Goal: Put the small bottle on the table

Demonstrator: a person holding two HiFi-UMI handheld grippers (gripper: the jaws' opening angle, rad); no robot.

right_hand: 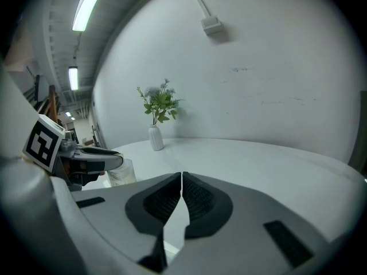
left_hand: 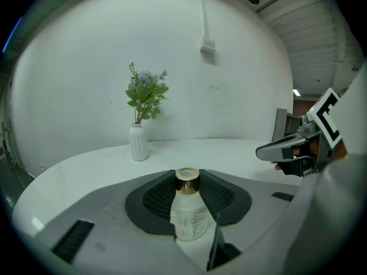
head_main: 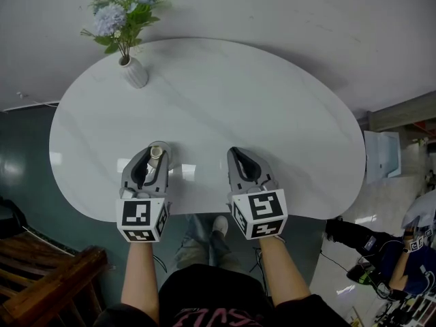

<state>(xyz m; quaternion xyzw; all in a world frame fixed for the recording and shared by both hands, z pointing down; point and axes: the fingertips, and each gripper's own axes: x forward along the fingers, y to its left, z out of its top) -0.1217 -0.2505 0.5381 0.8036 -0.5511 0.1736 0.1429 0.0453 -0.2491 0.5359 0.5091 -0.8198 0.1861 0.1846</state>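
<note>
The left gripper point(left_hand: 187, 183) pinches the small bottle point(left_hand: 188, 216) upright near the white table's point(head_main: 272, 114) 7 o'clock edge. At 5 o'clock, the right gripper point(right_hand: 181, 179) has its jaws pressed together, empty.

The white table point(head_main: 272, 107) is bare across its middle and its whole right half, leaving open passage from the near edge to the far edge and out to the right end. The one obstacle standing on it is the white ribbed vase point(head_main: 135, 72) at the far left edge, with flowers point(head_main: 122, 16) spreading above it. Along the near edge, the left gripper point(head_main: 157, 148), clamped on the small bottle point(left_hand: 187, 211), takes up the left part. The right gripper point(head_main: 236, 152), jaws together, takes the middle, with a bare strip between the two. A wall point(left_hand: 229, 96) rises behind the far edge. Dark wooden furniture point(head_main: 48, 271) stands off the near left corner.
</note>
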